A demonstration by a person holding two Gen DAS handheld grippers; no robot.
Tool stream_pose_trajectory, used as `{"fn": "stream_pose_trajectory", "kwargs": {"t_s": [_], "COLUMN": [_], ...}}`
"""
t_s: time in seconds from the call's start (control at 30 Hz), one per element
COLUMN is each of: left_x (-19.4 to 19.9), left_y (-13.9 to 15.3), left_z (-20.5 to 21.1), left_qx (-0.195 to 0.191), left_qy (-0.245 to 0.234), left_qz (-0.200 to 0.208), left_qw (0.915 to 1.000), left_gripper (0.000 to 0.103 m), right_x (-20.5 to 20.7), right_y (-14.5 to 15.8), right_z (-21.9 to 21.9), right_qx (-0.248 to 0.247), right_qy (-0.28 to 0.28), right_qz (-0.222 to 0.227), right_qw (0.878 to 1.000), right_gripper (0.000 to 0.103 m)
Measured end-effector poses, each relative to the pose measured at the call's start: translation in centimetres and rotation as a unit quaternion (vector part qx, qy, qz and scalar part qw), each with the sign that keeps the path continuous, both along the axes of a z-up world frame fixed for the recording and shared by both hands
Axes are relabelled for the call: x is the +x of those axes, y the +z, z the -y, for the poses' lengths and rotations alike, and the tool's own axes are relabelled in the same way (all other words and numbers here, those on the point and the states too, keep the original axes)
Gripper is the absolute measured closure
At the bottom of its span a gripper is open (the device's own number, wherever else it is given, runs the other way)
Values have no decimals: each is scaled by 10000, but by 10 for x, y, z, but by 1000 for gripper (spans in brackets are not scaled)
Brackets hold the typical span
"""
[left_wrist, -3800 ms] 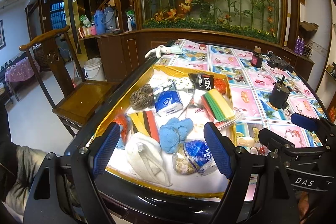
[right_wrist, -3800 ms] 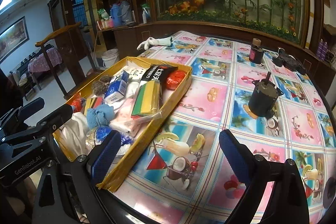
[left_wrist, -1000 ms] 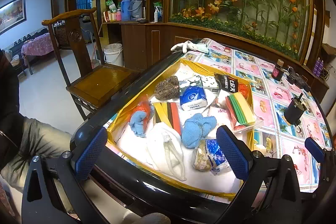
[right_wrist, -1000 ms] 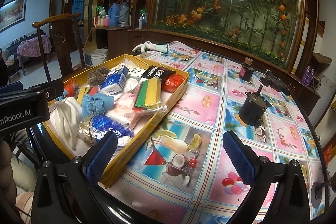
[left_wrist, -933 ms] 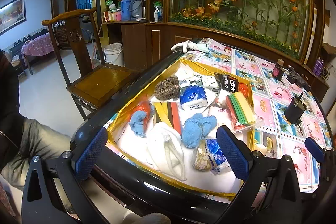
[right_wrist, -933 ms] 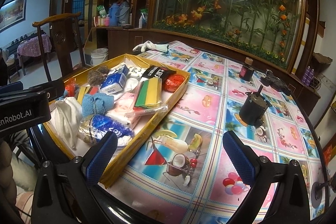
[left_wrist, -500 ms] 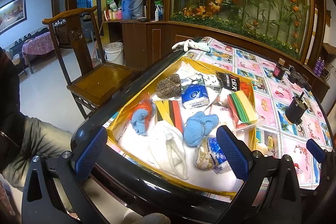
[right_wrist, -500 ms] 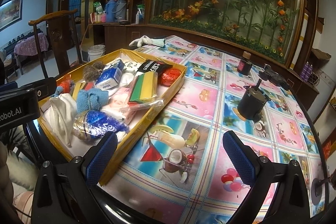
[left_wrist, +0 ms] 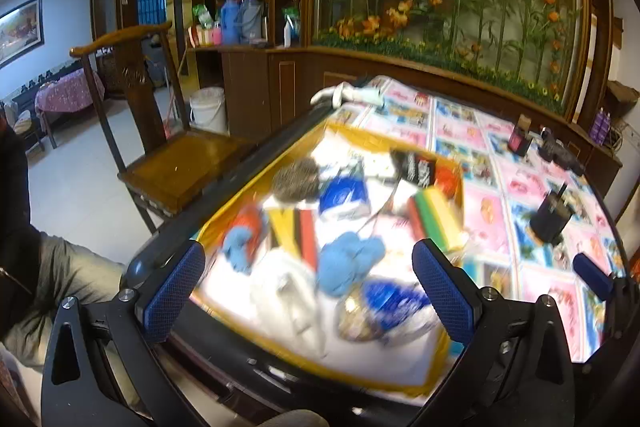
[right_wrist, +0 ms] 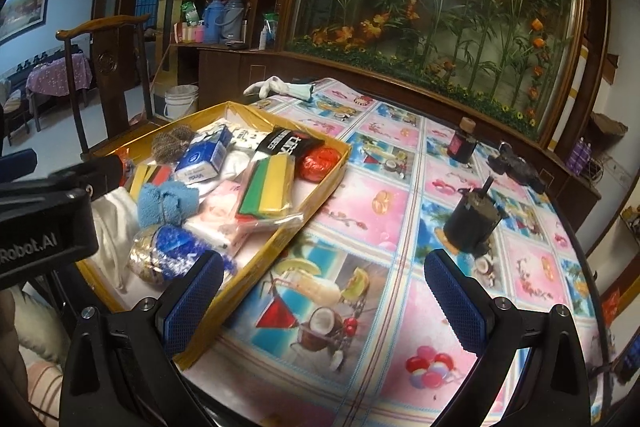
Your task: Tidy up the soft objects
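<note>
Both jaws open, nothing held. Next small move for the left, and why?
Probably ease the left gripper forward and down onto the blue rolled cloth in the yellow tray. Its jaws stand open and empty, the cloth lies roughly between them on top of the pile, and the right gripper hangs over bare tablecloth.

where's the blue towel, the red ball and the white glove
blue towel [right_wrist: 166, 201]: right wrist view, on its folded middle
red ball [right_wrist: 318, 165]: right wrist view, on its crinkled front
white glove [right_wrist: 270, 85]: right wrist view, on the palm
</note>
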State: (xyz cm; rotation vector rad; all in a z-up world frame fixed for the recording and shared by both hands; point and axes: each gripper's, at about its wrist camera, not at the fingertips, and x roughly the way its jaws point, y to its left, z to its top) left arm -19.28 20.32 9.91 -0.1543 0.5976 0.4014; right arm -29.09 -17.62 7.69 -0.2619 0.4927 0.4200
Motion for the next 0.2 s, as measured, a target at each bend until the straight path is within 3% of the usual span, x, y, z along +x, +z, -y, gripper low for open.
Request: {"fn": "stream_pose_trajectory", "kwargs": {"t_s": [0.2], "left_x": [20], "left_y": [11], "left_z": [19], "left_qx": [167], "left_qy": [-29], "left_qz": [82], "left_qw": [9998], "left_gripper": [0], "right_x": [21], "right_y": [10], "right_z": [19], "right_qx": [125], "right_qy": [-96], "right_qz": [-74], "right_qw": [9998], "right_gripper": [1]}}
